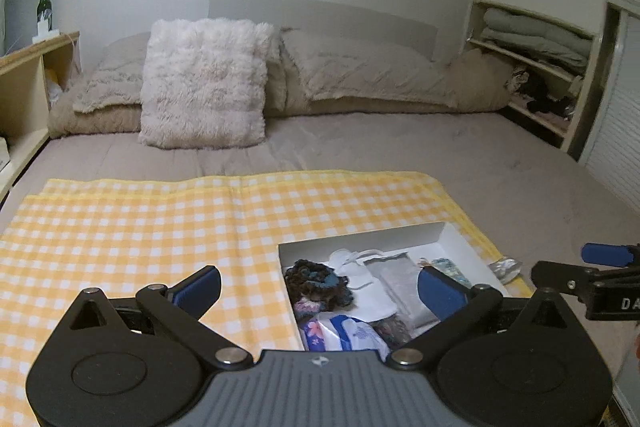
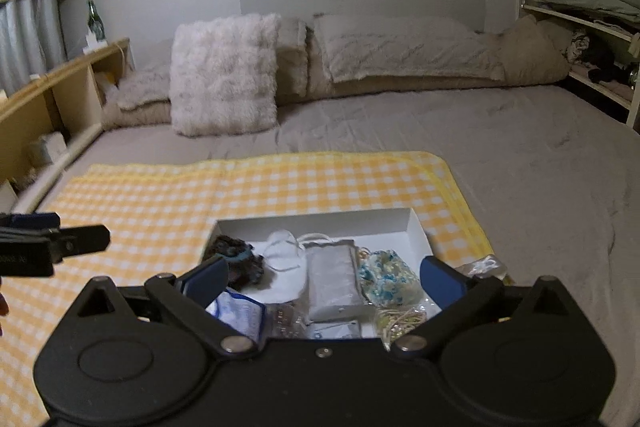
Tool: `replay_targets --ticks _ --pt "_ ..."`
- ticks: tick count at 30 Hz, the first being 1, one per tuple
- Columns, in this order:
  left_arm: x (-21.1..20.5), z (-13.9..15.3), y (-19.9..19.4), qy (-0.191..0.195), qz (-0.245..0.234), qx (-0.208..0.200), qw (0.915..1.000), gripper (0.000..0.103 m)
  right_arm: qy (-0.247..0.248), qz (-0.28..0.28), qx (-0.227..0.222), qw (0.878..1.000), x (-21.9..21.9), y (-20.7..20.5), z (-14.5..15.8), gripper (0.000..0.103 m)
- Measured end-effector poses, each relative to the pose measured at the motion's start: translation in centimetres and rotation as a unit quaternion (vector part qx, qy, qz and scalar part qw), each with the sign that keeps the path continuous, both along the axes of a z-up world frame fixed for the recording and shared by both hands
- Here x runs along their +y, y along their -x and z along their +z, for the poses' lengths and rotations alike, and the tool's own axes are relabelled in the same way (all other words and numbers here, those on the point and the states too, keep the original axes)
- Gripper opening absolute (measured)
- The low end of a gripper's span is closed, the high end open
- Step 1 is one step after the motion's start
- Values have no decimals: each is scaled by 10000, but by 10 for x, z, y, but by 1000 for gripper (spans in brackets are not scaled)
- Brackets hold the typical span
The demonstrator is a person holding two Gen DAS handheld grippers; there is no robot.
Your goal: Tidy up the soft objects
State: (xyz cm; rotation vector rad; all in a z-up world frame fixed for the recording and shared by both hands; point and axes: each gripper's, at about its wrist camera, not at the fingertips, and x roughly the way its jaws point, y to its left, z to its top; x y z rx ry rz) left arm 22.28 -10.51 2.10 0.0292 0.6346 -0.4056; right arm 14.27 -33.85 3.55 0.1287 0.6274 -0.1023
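White box of soft items on checked cloth; fluffy pillow behind; left gripper, right gripper both spread wide, empty.

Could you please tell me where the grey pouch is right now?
The grey pouch lies mid-box in the white box in the right wrist view, between the white fabric piece to its left and the blue floral pouch to its right.

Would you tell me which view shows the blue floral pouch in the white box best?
The right wrist view: the blue floral pouch lies unobstructed in the white box. In the left wrist view, a finger of the tool hides most of it.
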Motion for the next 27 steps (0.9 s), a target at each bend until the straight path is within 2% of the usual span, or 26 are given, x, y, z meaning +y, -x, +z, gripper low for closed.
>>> replay_targets --ticks 6,12,27 --pt "10 13 38 181 -140 -207 9995 103 103 118 -221 9996 15 33 7 103" --pt "21 19 73 104 37 -416 9991 103 160 89 -380 9991 26 68 5 103" --pt "42 2 133 -197 286 -541 9979 103 539 67 -792 9954 47 129 -1 103"
